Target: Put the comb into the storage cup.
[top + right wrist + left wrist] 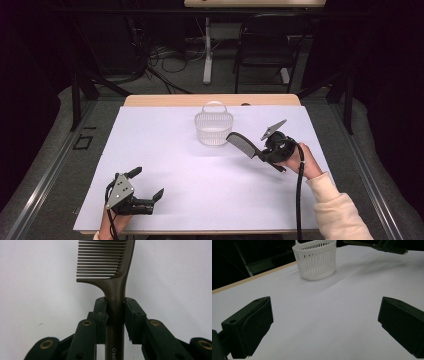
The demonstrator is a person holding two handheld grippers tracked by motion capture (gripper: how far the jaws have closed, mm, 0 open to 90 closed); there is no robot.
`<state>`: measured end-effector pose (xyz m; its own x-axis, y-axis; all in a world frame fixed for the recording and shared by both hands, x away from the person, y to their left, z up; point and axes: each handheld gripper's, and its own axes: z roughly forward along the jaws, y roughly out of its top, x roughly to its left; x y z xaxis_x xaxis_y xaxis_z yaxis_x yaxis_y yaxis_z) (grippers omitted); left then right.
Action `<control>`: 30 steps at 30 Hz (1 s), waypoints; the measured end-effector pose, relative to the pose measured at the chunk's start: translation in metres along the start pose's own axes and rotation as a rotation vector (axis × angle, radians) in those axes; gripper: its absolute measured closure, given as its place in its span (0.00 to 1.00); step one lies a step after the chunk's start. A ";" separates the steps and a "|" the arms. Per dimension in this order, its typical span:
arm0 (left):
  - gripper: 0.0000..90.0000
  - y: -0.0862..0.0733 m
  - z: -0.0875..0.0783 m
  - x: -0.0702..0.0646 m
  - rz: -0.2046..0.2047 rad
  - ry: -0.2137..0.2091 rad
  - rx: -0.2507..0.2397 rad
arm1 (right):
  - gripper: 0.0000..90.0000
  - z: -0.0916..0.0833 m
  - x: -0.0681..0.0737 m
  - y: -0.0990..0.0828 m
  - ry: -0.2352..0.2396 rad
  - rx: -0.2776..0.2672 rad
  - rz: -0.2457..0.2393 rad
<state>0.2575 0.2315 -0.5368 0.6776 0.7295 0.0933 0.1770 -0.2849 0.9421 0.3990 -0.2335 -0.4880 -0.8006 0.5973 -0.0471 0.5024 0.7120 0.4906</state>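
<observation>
Jaws clamping comb point(113, 277), white tabletop point(165, 165), dark room

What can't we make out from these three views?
- Comb: the top edge of the right gripper view cuts off its tip; its handle print runs off the bottom edge.
- Basket: contents unreadable in the high view, too small; the left gripper view's top edge crops its handle.
- Left gripper: the hand holding it is cut off by the high view's bottom edge.

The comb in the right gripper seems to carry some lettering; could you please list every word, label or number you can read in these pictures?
"Creat": pale letters on the comb handle, below the right gripper; the rest is cut off by the picture's edge.
The basket and left gripper bear no readable text.
</observation>
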 end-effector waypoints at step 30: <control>0.00 0.000 0.000 0.000 -0.001 -0.001 0.002 | 0.81 -0.002 -0.002 -0.011 -0.017 -0.102 0.077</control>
<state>0.2575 0.2315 -0.5370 0.6784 0.7289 0.0918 0.1789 -0.2851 0.9416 0.3948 -0.2435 -0.4910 -0.7548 0.6557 -0.0197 0.5257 0.6226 0.5796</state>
